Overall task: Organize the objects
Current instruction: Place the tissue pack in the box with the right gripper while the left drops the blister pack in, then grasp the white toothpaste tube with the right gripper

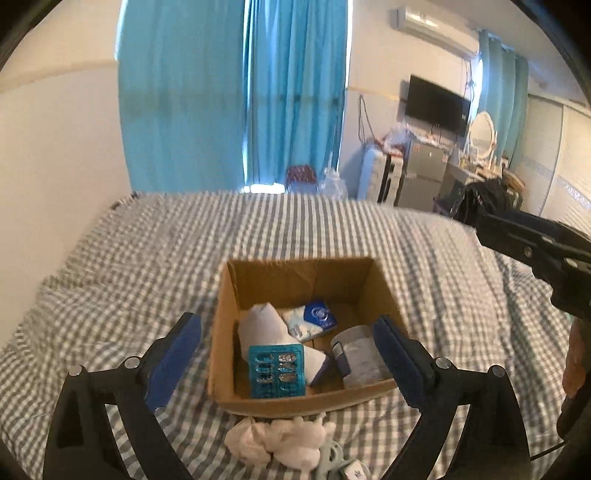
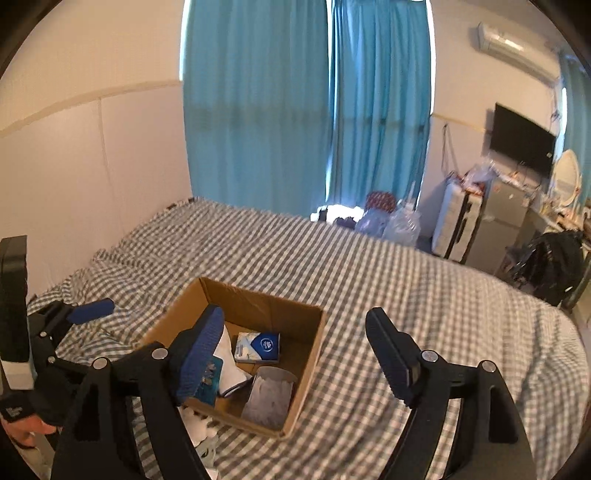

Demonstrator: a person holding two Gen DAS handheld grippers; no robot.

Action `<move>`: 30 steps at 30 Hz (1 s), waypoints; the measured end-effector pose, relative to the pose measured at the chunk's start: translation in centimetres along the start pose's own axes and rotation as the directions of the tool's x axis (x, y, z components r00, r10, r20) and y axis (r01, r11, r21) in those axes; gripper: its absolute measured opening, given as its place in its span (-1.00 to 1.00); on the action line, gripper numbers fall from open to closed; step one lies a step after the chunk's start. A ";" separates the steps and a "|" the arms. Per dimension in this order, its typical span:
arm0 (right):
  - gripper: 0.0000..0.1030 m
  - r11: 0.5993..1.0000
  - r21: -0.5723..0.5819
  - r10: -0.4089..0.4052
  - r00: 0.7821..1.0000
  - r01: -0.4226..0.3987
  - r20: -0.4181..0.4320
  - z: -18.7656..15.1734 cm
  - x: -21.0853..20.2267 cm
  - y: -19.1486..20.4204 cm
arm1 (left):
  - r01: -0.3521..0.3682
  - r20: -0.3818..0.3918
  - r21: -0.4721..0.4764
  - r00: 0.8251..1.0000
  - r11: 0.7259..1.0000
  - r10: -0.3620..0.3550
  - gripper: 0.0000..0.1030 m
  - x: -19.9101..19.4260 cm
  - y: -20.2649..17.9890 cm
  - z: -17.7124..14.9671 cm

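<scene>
Left wrist view: both the left tool (image 1: 288, 354) and right tool (image 2: 295, 354) gape empty over the cardboard box (image 1: 295, 273).

Teal curtains (image 1: 236, 92) hung behind a grey-and-white checked bedspread (image 1: 147, 258). A black wall-mounted television (image 1: 437, 103) and white air conditioner (image 1: 432, 26) were right.

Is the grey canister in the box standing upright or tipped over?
Tipped. The grey canister lies on its side in the cardboard box, its round end facing the right wrist camera.
</scene>
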State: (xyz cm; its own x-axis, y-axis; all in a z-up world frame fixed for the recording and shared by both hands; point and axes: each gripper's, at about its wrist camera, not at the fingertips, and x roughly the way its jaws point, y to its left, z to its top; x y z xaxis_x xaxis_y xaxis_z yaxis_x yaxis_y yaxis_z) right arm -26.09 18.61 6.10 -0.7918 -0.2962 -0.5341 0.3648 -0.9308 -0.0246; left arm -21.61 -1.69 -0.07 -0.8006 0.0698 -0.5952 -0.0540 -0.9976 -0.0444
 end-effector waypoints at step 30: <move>0.84 1.000 0.007 -0.029 0.993 0.030 -0.112 -14.5 -6.8 6.6 | -0.202 -0.006 -0.130 0.979 0.971 0.203 1.00 -7.6 3.0 -15.9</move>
State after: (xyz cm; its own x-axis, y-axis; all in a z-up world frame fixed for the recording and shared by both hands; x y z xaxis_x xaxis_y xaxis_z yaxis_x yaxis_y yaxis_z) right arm -11.20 17.58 -2.68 -0.7421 -0.2428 -0.6248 0.3370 -0.9409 -0.0346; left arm -6.16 -5.19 -8.42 -0.7913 -0.1339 -0.5966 0.1868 -0.9820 -0.0274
